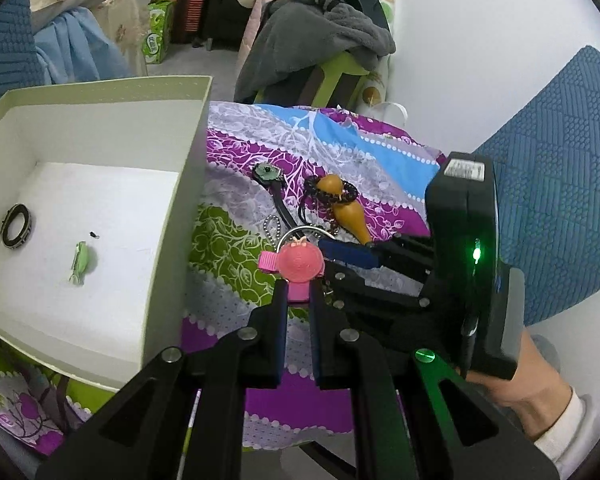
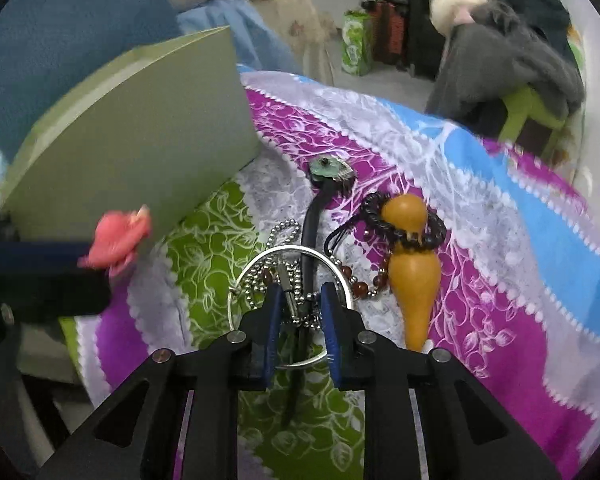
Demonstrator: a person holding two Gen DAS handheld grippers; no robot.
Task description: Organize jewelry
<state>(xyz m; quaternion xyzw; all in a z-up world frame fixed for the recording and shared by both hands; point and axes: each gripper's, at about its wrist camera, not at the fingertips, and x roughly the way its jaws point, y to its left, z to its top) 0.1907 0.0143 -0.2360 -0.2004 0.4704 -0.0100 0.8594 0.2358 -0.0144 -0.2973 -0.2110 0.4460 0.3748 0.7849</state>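
Note:
My left gripper (image 1: 299,292) is shut on a pink round hair clip (image 1: 300,266) and holds it above the patterned cloth, just right of the pale green box (image 1: 180,184). Inside the box lie a dark ring (image 1: 18,226) and a small green piece (image 1: 82,266). My right gripper (image 2: 300,296) points down at a tangle on the cloth. Its jaws stand narrowly apart, with a metal clasp and the ball chain (image 2: 284,228) between the pads, inside a silver bangle (image 2: 256,264). I cannot see the pads pressing on anything. Right of the bangle lies a yellow gourd pendant (image 2: 414,272).
A green pendant on a black cord (image 2: 328,170) and amber beads (image 2: 360,288) lie among the tangle. The box's outer wall (image 2: 140,152) stands close on the left of the pile. A chair heaped with grey clothes (image 1: 320,40) is behind the table, and a blue quilted cushion (image 1: 560,184) to the right.

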